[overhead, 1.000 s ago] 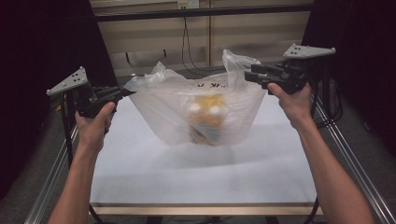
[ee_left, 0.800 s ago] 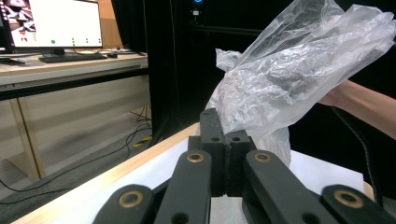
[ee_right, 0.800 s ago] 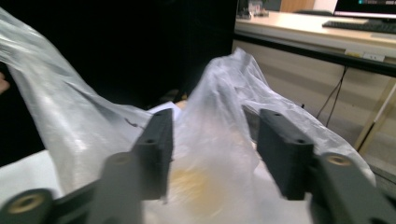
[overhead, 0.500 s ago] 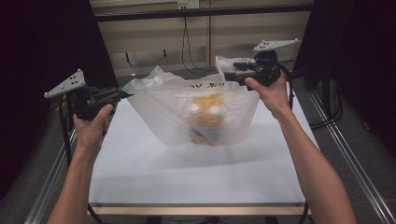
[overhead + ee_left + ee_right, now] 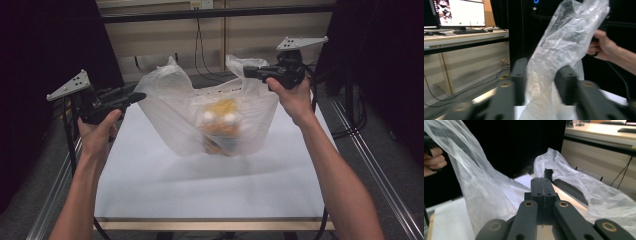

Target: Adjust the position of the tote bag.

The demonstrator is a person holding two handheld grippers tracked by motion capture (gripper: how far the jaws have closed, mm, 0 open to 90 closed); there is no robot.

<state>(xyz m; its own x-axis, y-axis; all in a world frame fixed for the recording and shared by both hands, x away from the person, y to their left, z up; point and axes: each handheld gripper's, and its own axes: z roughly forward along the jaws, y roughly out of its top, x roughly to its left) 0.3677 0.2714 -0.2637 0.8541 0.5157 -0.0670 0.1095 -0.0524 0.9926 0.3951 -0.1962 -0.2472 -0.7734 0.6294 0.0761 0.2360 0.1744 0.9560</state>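
A clear plastic bag [image 5: 170,115] stands on the white table [image 5: 200,185] with orange and white items [image 5: 222,120] inside. My left gripper [image 5: 136,95] sits at the bag's left handle. In the left gripper view its jaws [image 5: 541,72] have just been opening and stand apart, with the bunched handle [image 5: 559,50] between them. My right gripper [image 5: 247,72] is at the bag's right handle. Its jaws [image 5: 541,181] have just closed flat together, and plastic [image 5: 549,162] bunches up right at their tips.
A dark frame bar [image 5: 215,12] crosses the back, with cables [image 5: 200,50] hanging behind it. Metal rails [image 5: 370,150] run along the table's sides. A desk with a monitor [image 5: 459,12] stands off to one side. The front half of the table lies bare.
The right hand has moved left, toward the bag's middle, and slightly up, so the bag's mouth has narrowed. The left hand has stayed where it was.
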